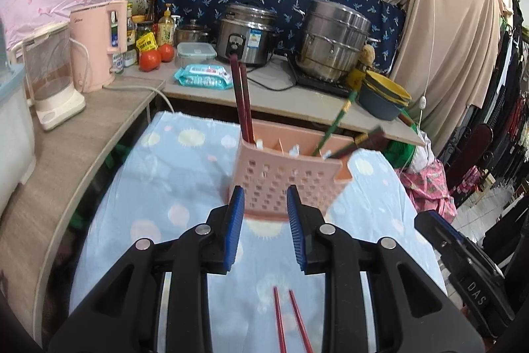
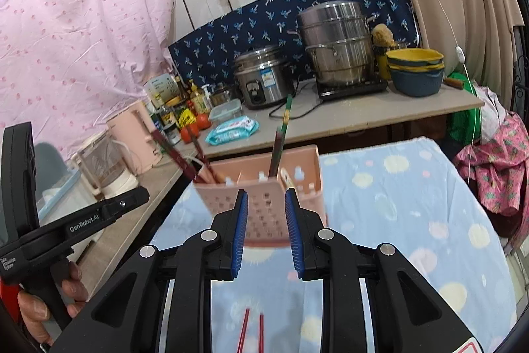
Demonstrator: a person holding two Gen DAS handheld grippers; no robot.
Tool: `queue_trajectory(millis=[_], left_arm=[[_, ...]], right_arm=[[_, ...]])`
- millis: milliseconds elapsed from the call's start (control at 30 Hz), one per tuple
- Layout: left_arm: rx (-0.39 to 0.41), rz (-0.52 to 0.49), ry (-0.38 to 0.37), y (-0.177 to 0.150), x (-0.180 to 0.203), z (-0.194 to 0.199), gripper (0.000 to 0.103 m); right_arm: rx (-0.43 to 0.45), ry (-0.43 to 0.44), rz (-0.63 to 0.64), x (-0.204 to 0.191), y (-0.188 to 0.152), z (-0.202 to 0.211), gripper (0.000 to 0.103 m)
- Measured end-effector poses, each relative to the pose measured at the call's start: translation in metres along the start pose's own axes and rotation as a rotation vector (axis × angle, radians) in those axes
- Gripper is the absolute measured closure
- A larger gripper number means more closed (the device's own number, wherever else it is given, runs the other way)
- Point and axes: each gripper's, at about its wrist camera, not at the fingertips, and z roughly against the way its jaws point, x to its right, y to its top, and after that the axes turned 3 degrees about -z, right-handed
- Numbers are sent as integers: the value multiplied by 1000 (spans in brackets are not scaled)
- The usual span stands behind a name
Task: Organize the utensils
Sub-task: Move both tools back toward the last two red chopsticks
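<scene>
Left wrist view: a pink plastic basket (image 1: 284, 184), boxy and pierced with square holes, stands on the tabletop (image 1: 172, 187) under a soft pale-blue cloth with round pastel spots, holding two dark-red chopsticks (image 1: 243, 101) upright at its left end, and a green one (image 1: 334, 124) and a brown one (image 1: 360, 143) leaning right. Two thin red chopsticks (image 1: 291, 320) lie flat on the cloth below the left tongs (image 1: 265, 197), whose ribbed blue pads stand apart with nothing between them. In the right wrist view the right tongs (image 2: 266, 200) likewise gape empty before the basket.
</scene>
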Motion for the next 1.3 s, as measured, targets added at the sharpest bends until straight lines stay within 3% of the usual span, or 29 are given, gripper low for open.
queue_trajectory(millis=[333, 700, 1300], left_arm=[[-112, -11, 4, -84, 0, 18, 77], [-190, -27, 42, -150, 1, 31, 77], [-274, -59, 30, -208, 15, 41, 77]], right_arm=[[-118, -41, 37, 4, -83, 36, 80], [-234, -71, 84, 3, -162, 58, 80], [-332, -59, 86, -1, -219, 77, 80]])
